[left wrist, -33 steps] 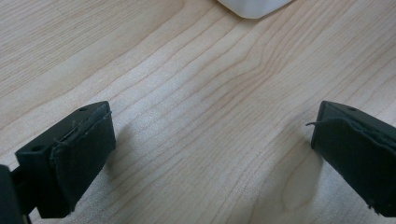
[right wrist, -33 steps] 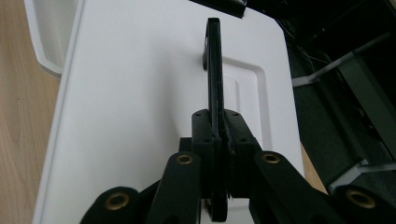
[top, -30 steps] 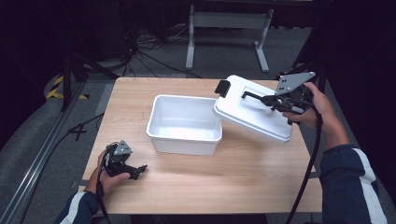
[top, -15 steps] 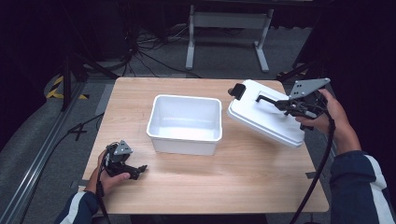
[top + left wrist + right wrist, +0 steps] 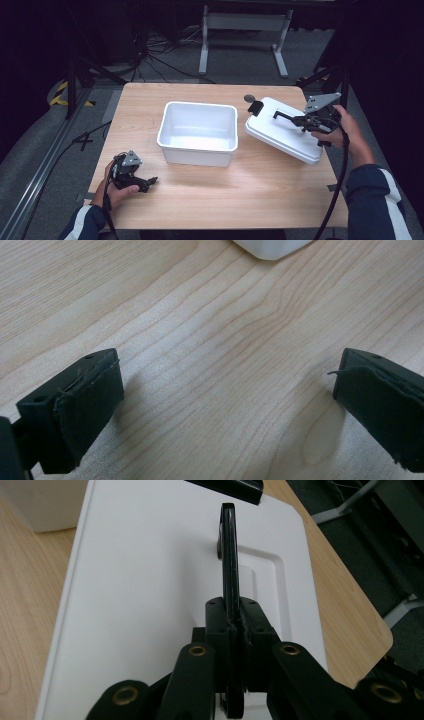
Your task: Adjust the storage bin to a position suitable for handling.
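Right gripper (image 5: 234, 630) pressed together on the lid handle (image 5: 229, 565), thin black bar pinched edge-on between the pads. Lid (image 5: 287, 127) hanging from that grip, tilted, near edge low over the table (image 5: 250, 190) at right, clear of the bin (image 5: 198, 131).

Change over the last second: lid carried off the bin's right rim, out to the right and down. A second ago overlapping the bin corner; now a gap between them. Reads as lid removal nearly done, set-down on the right side of the table pending. Whether the low edge already touches wood: cannot tell.

Left gripper (image 5: 145, 181) spread wide, nothing between the pads (image 5: 85, 405), resting on bare wood at near left. No change there. Bin corner just visible at the far edge of the left gripper view.

Around: bin open, empty, mid-table. Black latch (image 5: 255, 107) on the lid's far-left end, close to the bin's far-right corner. Small dark disc (image 5: 248, 98) on the table just beyond the latch.

In the way: little. Landing spot tight against the right table edge, so overhang is the risk on release.
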Tool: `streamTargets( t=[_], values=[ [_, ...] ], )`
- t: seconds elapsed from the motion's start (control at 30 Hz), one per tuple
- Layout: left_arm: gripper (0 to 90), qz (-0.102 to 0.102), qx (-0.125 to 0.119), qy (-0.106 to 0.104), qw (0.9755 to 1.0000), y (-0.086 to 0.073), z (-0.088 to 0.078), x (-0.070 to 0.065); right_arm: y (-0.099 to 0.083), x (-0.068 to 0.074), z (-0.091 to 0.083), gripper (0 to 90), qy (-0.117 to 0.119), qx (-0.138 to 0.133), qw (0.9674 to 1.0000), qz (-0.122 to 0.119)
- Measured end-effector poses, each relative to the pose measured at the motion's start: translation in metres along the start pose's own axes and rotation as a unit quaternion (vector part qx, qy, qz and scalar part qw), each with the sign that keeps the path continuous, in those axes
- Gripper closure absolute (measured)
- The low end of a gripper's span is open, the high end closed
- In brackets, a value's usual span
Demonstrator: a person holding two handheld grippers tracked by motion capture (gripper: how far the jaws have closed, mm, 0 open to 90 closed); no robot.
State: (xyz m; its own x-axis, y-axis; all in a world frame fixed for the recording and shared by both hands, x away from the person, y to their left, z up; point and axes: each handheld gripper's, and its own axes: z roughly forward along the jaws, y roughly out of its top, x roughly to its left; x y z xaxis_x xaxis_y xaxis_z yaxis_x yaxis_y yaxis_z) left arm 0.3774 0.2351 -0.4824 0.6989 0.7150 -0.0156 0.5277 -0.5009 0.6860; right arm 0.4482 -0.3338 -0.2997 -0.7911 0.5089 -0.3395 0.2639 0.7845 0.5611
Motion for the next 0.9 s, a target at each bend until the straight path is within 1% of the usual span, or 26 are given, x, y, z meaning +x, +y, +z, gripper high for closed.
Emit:
streamTargets(
  t=[0.13, 0.17, 0.2, 0.27, 0.3, 0.4, 0.5, 0.57, 0.6, 0.8, 0.83, 0.9],
  values=[
    [0.3, 0.002, 0.0, 0.0, 1.0, 0.0, 0.0, 0.0, -0.003, 0.0, 0.016, 85.1, 0.004, 0.01, 0.9999, 0.005],
    [0.3, -0.001, 0.0, 0.0, 1.0, 0.0, 0.0, 0.0, -0.004, 0.0, 0.02, 85.1, 0.008, 0.012, 0.9999, 0.004],
    [0.3, 0.002, 0.0, 0.0, 1.0, 0.0, 0.0, 0.0, -0.006, 0.001, 0.024, 85.1, 0.006, 0.016, 0.9998, 0.007],
    [0.3, 0.002, 0.0, 0.0, 1.0, 0.0, 0.0, 0.0, -0.007, 0.001, 0.03, 85.1, 0.012, 0.019, 0.9997, 0.007],
    [0.3, 0.002, 0.0, 0.0, 1.0, 0.0, 0.0, 0.0, -0.008, 0.001, 0.033, 85.1, 0.011, 0.022, 0.9997, 0.007],
    [0.2, 0.002, 0.0, 0.0, 1.0, 0.0, 0.0, 0.0, -0.012, 0.001, 0.042, 85.1, 0.017, 0.027, 0.9994, 0.014],
    [0.2, 0.002, 0.0, 0.0, 1.0, 0.0, 0.0, 0.0, -0.014, 0.001, 0.046, 85.1, 0.017, 0.028, 0.9993, 0.017],
    [0.3, 0.001, 0.0, 0.0, 1.0, 0.0, 0.0, 0.0, -0.017, 0.001, 0.052, 85.1, 0.023, 0.028, 0.9992, 0.02],
    [0.2, 0.001, 0.0, 0.0, 1.0, 0.0, 0.0, 0.0, -0.017, 0.001, 0.052, 85.1, 0.023, 0.028, 0.9992, 0.02],
    [0.2, 0.002, 0.0, 0.0, 1.0, 0.0, 0.0, 0.0, -0.019, 0.003, 0.065, 85.1, 0.03, 0.031, 0.9988, 0.024],
    [0.3, -0.001, 0.0, 0.0, 1.0, 0.0, 0.0, 0.0, -0.02, 0.003, 0.067, 85.1, 0.031, 0.03, 0.9988, 0.025],
    [0.3, 0.002, 0.0, 0.0, 1.0, 0.0, 0.0, 0.0, -0.02, 0.004, 0.07, 85.1, 0.031, 0.031, 0.9987, 0.026]
  ],
)
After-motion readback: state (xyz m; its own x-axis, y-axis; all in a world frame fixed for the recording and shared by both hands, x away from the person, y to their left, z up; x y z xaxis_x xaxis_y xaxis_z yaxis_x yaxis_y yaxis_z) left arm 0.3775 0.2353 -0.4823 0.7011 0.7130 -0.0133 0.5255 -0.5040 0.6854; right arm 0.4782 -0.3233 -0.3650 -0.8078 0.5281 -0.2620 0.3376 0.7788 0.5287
